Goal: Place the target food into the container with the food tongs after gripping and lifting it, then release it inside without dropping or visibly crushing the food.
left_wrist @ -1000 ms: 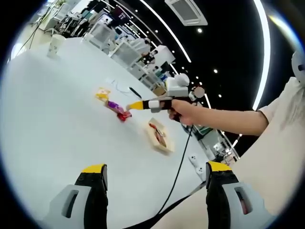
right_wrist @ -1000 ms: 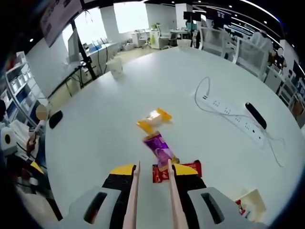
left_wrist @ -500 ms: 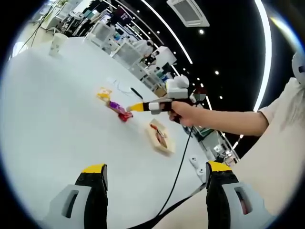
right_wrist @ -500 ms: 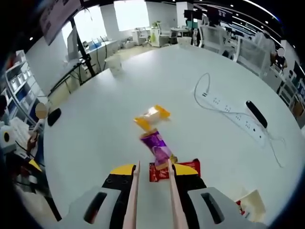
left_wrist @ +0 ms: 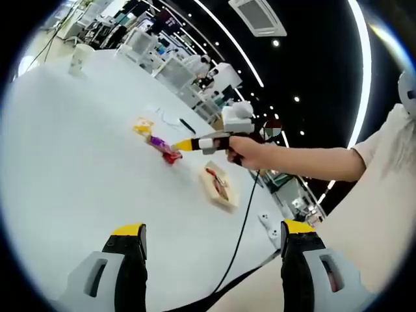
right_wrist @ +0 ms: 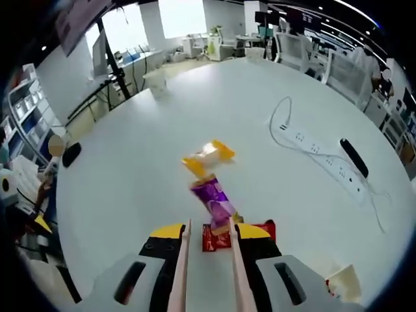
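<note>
Barely any change since a second ago: right gripper [right_wrist: 208, 229] holding the pale food tongs [right_wrist: 207, 273] stays low over the white round table [right_wrist: 130, 169], with the wrappers sitting about where they were at the tong tips. Red flat snack packet [right_wrist: 218, 238] lies between and just past the tong tips, touching the purple wrapped candy bar [right_wrist: 213, 200]; yellow-ended wrapped snack [right_wrist: 208, 156] lies beyond. Right jaws pressed on the tong arms, tongs slightly parted. Small cream paper container [right_wrist: 342, 282] off to the right, near. White power strip [right_wrist: 318, 153] and black remote [right_wrist: 354, 158] farther right. Left gripper [left_wrist: 211, 244] jaws spread, holding nothing; its view shows the right gripper [left_wrist: 188, 143] over the packets and the container [left_wrist: 218, 187] beside.
</note>
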Motion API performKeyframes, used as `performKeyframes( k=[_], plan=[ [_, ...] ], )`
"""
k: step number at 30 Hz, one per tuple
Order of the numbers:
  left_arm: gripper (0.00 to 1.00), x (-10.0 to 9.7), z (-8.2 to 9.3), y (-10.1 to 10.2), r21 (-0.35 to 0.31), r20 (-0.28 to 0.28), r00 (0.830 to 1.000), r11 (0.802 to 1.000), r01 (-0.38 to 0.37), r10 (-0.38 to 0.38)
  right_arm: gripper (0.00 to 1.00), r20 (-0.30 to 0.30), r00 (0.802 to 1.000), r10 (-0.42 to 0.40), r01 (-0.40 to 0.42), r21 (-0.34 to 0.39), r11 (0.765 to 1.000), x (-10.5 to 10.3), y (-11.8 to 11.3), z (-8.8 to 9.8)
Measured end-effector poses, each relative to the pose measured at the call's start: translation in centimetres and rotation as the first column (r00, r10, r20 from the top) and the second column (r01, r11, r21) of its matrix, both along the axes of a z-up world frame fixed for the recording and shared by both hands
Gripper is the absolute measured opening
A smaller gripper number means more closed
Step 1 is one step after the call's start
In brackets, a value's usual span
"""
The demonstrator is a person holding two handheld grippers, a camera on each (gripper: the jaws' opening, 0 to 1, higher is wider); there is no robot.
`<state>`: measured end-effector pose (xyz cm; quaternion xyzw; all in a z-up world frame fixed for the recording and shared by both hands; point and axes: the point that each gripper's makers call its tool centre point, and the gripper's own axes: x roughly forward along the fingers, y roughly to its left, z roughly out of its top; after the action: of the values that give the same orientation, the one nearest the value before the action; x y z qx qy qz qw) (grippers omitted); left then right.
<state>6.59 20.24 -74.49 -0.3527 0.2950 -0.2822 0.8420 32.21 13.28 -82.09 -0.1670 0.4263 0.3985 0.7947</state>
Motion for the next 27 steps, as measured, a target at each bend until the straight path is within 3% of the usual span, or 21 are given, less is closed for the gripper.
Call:
performKeyframes(
  k=[27],
  plan=[
    [0.85, -0.5, 0.0, 0.7, 0.01, -0.005, 1.0, 1.0, -0.025, 0.026, 0.29, -0.011, 1.0, 0.029, -0.029, -0.033, 0.999, 0.0, 0.7, -1.3]
  ],
)
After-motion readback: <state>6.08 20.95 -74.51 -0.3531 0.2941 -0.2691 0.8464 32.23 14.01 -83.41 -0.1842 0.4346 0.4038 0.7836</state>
